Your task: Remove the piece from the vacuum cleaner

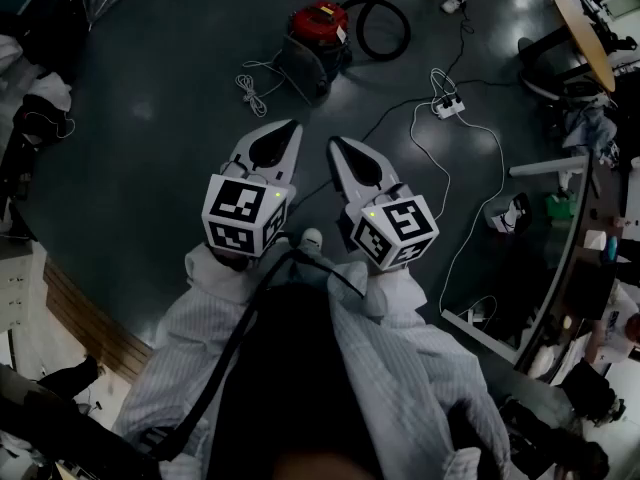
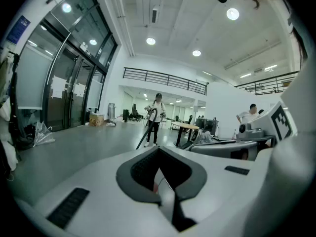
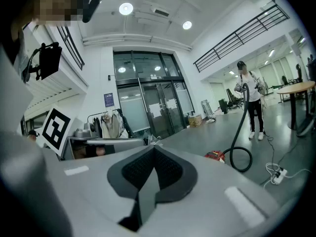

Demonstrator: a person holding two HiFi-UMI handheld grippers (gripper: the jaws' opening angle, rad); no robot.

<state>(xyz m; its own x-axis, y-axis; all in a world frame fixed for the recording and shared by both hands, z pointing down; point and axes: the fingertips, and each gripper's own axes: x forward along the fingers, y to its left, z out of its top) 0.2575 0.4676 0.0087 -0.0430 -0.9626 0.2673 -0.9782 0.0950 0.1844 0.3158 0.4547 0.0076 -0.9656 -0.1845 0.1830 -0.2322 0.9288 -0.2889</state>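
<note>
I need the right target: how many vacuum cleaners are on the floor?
1: a red canister vacuum cleaner on the dark grey floor, at the top centre of the head view. More may lie out of view.

Dim, dark head view, bright gripper views lit by round ceiling lights (image 2: 232,14), fisheye bending at edges, black corners.

Vacuum cleaner (image 1: 318,30) showed small, dim; its piece too small to tell. Hose (image 1: 361,28) ran off top edge; person (image 1: 452,3) cut to feet.
</note>
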